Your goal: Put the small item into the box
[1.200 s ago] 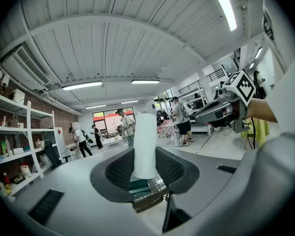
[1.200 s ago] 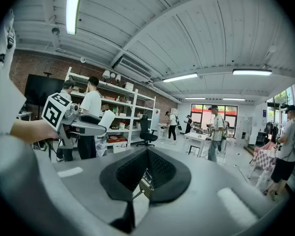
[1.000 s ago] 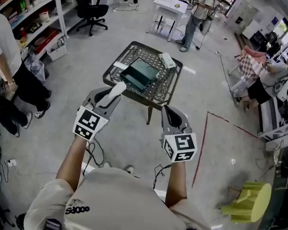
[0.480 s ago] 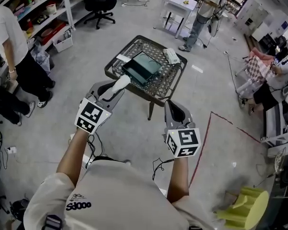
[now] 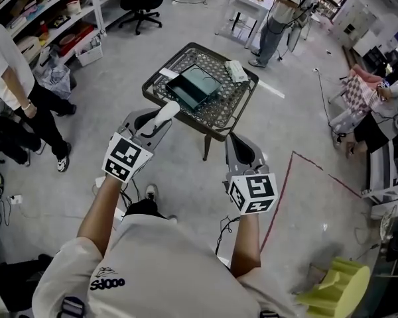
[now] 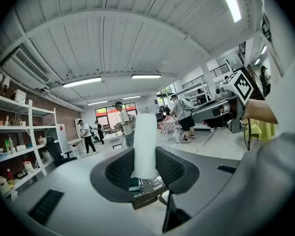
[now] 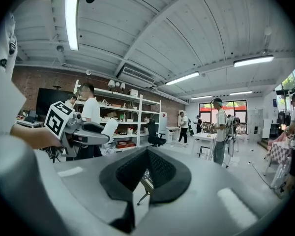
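Observation:
In the head view my left gripper point(image 5: 160, 116) is shut on a white cylindrical item point(image 5: 164, 116), held in the air short of the black mesh table point(image 5: 225, 119). The left gripper view shows that item point(image 6: 145, 144) upright between the two dark pads point(image 6: 119, 168). An open dark green box point(image 5: 194, 87) lies on the table top, ahead of the left gripper. My right gripper point(image 5: 237, 146) hangs level beside it, to the right of the table's near corner. Its jaws point(image 7: 146, 168) stand together with nothing in them.
A white packet point(image 5: 235, 71) and a white slip point(image 5: 167, 73) lie on the table by the box. A person point(image 5: 16, 91) stands at the left by shelves point(image 5: 46, 18). A red floor line point(image 5: 278, 197) and a yellow stool point(image 5: 335, 290) are to the right.
Both grippers keep their pose and the left still holds the white item. The table has slid slightly up the view. The person at the left has shifted, and a shoe now shows below me.

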{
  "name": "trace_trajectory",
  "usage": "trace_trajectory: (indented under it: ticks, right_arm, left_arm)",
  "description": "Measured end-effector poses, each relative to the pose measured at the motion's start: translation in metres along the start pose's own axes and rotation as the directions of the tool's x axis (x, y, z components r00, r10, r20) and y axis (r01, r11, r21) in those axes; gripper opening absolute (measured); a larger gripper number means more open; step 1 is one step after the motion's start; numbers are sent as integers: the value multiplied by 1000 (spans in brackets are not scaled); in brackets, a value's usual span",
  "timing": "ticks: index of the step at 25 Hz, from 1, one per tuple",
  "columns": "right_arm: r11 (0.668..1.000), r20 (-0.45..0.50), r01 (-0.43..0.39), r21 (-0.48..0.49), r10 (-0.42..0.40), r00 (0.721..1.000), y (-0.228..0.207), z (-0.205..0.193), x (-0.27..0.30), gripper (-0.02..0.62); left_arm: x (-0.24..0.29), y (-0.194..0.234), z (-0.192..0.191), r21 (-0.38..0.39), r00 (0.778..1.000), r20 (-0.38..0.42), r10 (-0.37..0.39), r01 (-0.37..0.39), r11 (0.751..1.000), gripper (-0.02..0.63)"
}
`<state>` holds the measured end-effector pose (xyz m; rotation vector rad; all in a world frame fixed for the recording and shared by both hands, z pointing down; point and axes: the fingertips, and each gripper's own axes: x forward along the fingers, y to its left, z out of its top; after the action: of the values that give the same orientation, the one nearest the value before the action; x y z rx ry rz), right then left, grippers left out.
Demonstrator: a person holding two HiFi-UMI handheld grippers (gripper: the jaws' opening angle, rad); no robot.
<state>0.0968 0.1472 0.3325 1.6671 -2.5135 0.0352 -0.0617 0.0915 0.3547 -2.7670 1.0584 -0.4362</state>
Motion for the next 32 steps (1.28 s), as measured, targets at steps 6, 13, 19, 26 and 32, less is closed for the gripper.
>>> trace_trajectory:
  ticks: [6, 13, 19, 26, 32]
  right_arm:
    - [997, 18, -47, 64, 46, 999, -5, -2, 1, 11]
    - [999, -36, -37, 24, 38, 999, -17, -14, 26, 11]
    - [998, -51, -58, 27, 59, 997, -26, -20, 62, 9]
    - [999, -63, -45, 24, 47, 997, -43, -20, 119, 9]
    - [998, -95, -44, 51, 49, 994, -57, -25, 167, 9]
  left_arm:
    - [10, -1, -2, -18, 1000, -9, -2, 2, 1000, 130]
    - [32, 15, -6, -24, 1000, 1, -6, 6, 1000, 130]
    - [61, 43, -16, -34, 1000, -7, -18, 18, 999, 130]
    - [105, 92, -31, -61, 999, -24, -45, 44, 997, 130]
    - [144, 124, -39, -77, 996, -33, -88, 85, 993, 130]
